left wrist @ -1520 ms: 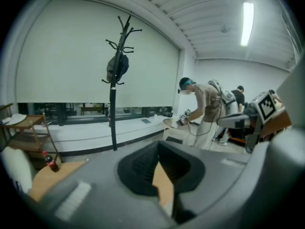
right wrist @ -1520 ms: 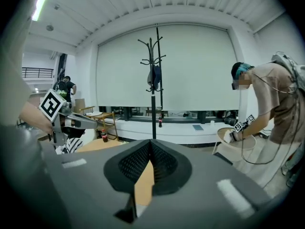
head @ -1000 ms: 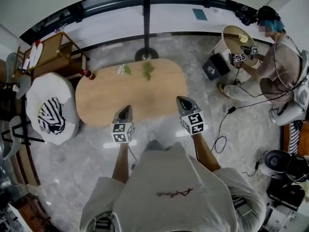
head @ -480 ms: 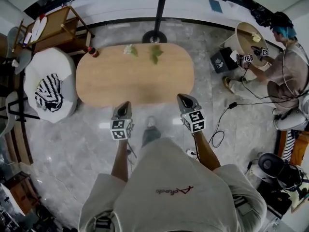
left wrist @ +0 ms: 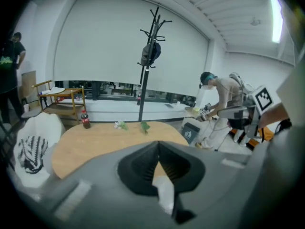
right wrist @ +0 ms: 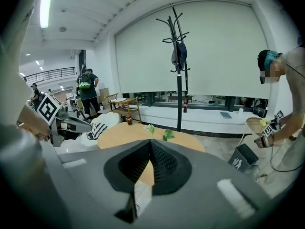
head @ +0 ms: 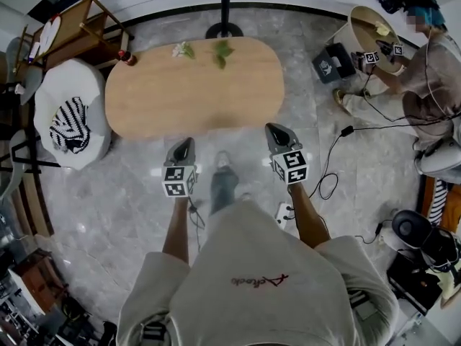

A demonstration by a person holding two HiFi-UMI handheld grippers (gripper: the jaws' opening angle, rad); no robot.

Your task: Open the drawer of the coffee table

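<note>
The coffee table (head: 194,85) lies long-axis left-right ahead of left gripper (head: 187,143) and right gripper (head: 271,128), fingers closed, empty.

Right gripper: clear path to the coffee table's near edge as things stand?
Probably yes: only bare floor shows between the right gripper and the near edge of the coffee table, nothing blocking. Its jaws are shut and empty; no drawer front is visible.

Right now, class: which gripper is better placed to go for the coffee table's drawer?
Probably left. The left gripper faces the middle of the near edge of the coffee table; the right gripper sits by its rounded end. Both are shut and empty. No drawer shows yet.
</note>
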